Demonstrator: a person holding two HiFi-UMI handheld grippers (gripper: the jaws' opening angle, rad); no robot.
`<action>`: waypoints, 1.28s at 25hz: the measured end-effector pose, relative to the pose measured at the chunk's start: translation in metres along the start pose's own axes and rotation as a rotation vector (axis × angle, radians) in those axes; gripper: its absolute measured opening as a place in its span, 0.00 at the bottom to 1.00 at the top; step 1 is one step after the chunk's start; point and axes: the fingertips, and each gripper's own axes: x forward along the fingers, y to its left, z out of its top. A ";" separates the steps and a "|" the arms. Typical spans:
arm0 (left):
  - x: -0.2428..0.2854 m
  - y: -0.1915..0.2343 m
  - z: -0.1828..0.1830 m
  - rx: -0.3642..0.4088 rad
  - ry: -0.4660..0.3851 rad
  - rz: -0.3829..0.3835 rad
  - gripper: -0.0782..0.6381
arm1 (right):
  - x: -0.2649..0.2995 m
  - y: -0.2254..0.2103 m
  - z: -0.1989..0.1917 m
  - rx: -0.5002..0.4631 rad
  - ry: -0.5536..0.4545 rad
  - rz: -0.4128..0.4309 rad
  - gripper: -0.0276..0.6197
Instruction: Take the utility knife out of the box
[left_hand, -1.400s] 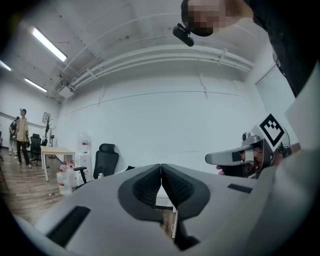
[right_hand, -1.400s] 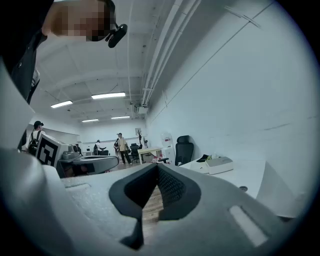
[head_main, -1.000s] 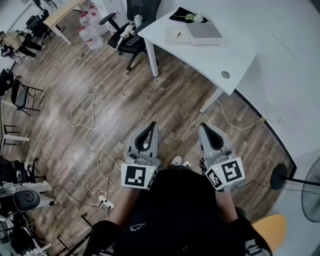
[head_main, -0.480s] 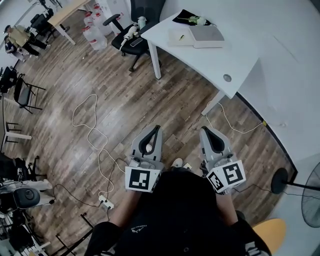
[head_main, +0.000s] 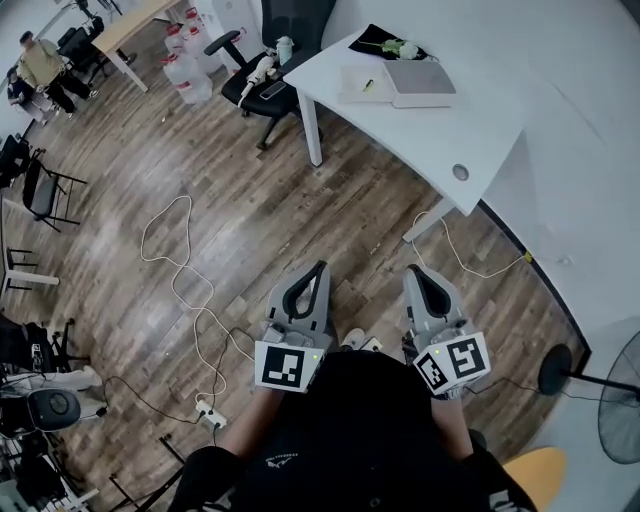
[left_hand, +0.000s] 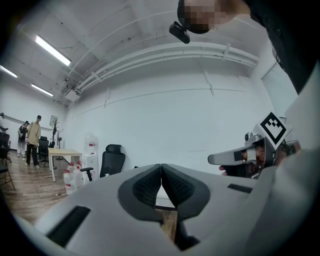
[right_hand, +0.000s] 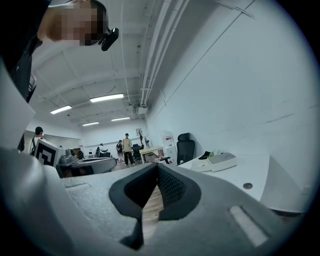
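Observation:
A flat grey box (head_main: 420, 82) lies on the white desk (head_main: 450, 130) at the far end of the head view, and it also shows in the right gripper view (right_hand: 222, 161). No utility knife is visible. My left gripper (head_main: 320, 266) and right gripper (head_main: 414, 270) are held side by side over the wooden floor, well short of the desk. Both point level toward the desk. The left gripper's (left_hand: 161, 165) jaws are shut with nothing between them. The right gripper's (right_hand: 157, 165) jaws also meet at the tips and are empty.
A white sheet (head_main: 360, 82) and a black cloth with flowers (head_main: 385, 45) lie beside the box. A black office chair (head_main: 265, 80) and water bottles (head_main: 185, 65) stand left of the desk. A white cable (head_main: 175, 270) winds across the floor to a power strip (head_main: 208, 408). A fan (head_main: 620, 400) stands at right.
The person has moved a little toward the desk with both grippers. Both stay shut and empty.

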 end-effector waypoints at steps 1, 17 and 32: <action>0.008 0.006 0.001 -0.003 -0.003 -0.004 0.12 | 0.008 -0.002 0.002 -0.009 0.002 -0.003 0.05; 0.158 0.091 0.022 0.029 -0.070 -0.176 0.12 | 0.145 -0.049 0.046 -0.035 0.001 -0.093 0.05; 0.214 0.175 0.016 0.036 -0.042 -0.197 0.12 | 0.236 -0.069 0.050 -0.016 -0.021 -0.171 0.05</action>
